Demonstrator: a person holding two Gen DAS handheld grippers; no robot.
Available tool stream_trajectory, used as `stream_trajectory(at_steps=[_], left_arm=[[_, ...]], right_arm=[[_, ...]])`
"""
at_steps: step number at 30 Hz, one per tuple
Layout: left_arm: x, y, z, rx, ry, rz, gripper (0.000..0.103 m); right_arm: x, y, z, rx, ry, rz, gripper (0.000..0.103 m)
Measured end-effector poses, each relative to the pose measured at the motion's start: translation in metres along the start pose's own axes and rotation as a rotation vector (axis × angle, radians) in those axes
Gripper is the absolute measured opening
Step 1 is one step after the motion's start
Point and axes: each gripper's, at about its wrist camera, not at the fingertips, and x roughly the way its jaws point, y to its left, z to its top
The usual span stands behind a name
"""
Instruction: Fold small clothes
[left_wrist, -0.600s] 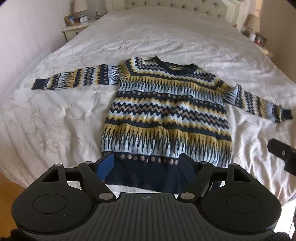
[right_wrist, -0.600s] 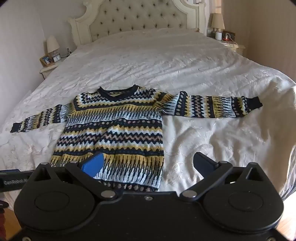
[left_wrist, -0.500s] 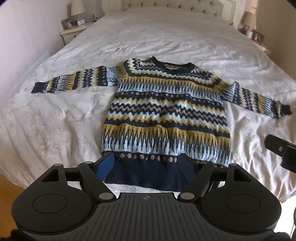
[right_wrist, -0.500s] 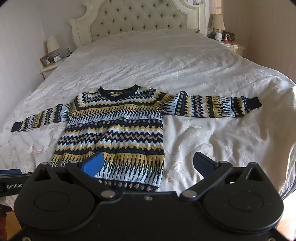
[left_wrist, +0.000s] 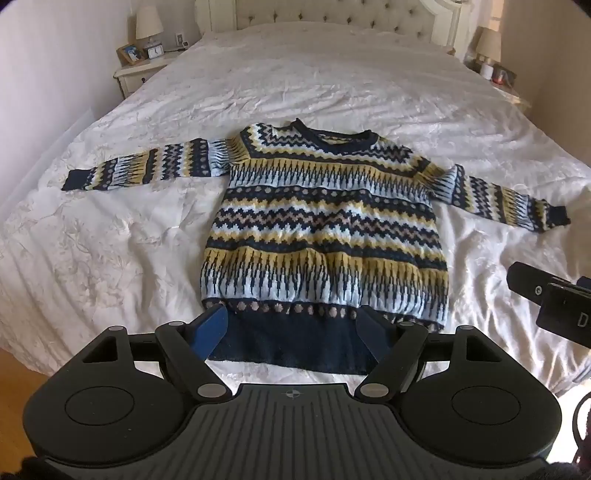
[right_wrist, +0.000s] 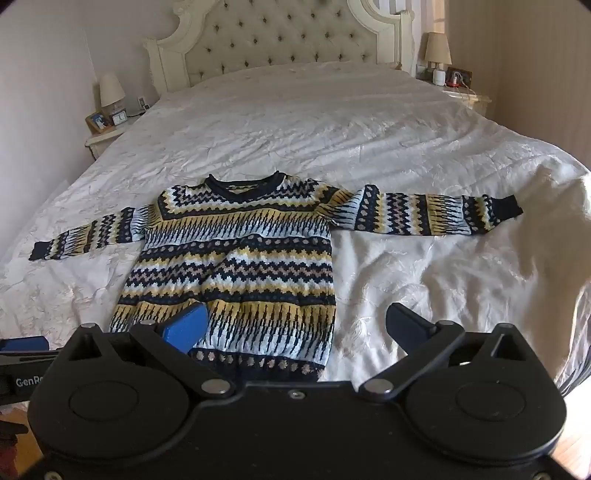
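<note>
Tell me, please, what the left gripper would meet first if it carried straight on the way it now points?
Most likely the dark hem band of the sweater: it lies between the open fingers of the left gripper, with nothing in front. How far off it is cannot be told.

The only readable lettering is white "GenR", cut off by the black housing in front, on the side of the left gripper at the lower left edge of the right wrist view. The small clock on the bedside table is too small to read.
</note>
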Motion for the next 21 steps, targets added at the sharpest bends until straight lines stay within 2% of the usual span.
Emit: stream_trajectory(at_steps=[21], left_arm=[[0.004, 0.008, -0.002, 0.001, 0.010, -0.009, 0.076]], right_arm=[[0.007, 0.015, 0.002, -0.018, 0.005, 0.016, 0.102]])
